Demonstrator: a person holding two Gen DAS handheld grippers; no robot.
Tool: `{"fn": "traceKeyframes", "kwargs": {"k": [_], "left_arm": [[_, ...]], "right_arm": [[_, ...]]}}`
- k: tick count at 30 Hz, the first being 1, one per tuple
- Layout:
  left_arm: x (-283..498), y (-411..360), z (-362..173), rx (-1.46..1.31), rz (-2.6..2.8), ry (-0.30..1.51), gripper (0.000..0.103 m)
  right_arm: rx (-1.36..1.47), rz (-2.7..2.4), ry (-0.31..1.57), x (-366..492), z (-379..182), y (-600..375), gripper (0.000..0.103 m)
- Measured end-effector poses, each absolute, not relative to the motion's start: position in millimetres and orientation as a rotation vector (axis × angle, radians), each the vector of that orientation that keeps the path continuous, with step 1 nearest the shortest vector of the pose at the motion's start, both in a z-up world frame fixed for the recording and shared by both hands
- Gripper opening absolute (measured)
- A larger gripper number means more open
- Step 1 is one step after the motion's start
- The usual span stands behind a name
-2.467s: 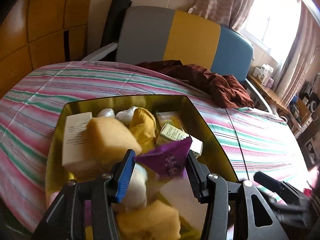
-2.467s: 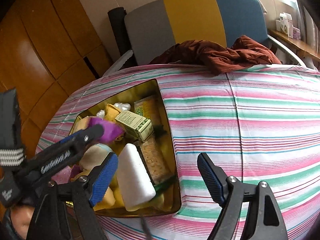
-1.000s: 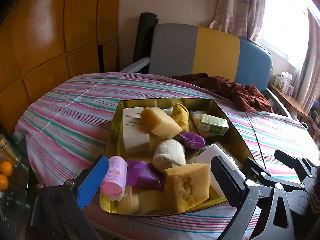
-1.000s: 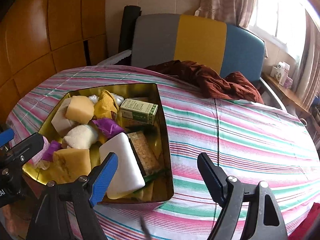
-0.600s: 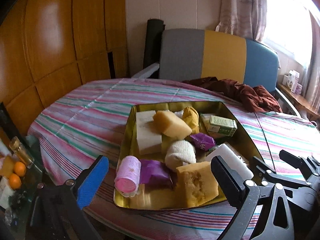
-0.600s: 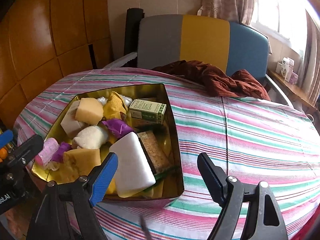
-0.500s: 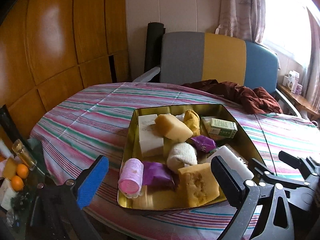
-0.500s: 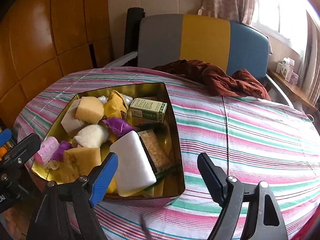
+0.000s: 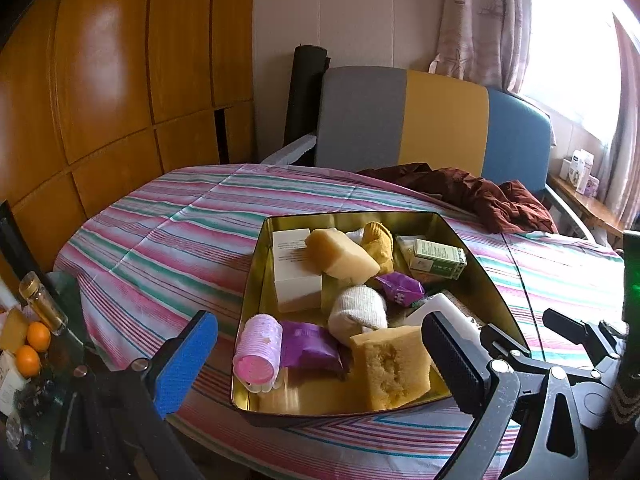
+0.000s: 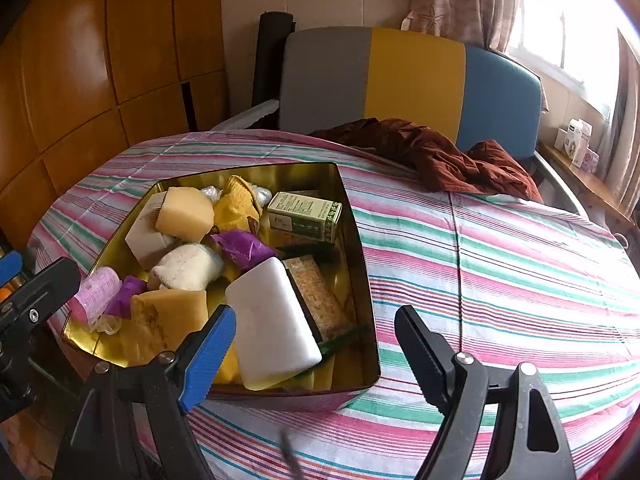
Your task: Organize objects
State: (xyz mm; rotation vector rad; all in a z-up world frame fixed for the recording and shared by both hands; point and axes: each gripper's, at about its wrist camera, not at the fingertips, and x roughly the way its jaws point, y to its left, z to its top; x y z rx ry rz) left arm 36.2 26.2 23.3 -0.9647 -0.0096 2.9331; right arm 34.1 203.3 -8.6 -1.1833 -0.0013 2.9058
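A gold tin box (image 9: 256, 264) (image 10: 366, 280) sits on the striped table, full of items: yellow sponges (image 9: 390, 364), a white sock ball (image 9: 358, 312), a pink roller (image 9: 258, 354), purple packets (image 9: 400, 288), a green box (image 10: 304, 216), a white block (image 10: 272, 322) and a white box (image 9: 294, 270). My left gripper (image 9: 316, 364) is open and empty, held back from the tin's near edge. My right gripper (image 10: 316, 350) is open and empty, near the tin's front right corner.
A dark red cloth (image 10: 432, 160) lies at the table's far side by a grey, yellow and blue chair back (image 10: 400, 80). A low glass side table with oranges (image 9: 28, 356) and a small bottle (image 9: 40, 300) stands at the left. Striped tablecloth (image 10: 520, 272) spreads to the right.
My left gripper let go of the purple packet into the tin and opened wide. Both grippers pulled back and up from the tin.
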Motion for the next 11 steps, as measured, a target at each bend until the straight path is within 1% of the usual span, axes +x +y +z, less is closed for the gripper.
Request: {"fn": "traceKeyframes", "kwargs": {"k": [11], "left_arm": [[35.4, 24.2, 20.1, -0.959, 2.946, 0.004, 0.102]], "right_arm": [[-1.189, 2.905, -0.012, 33.3, -10.2, 200.2, 0.083]]}}
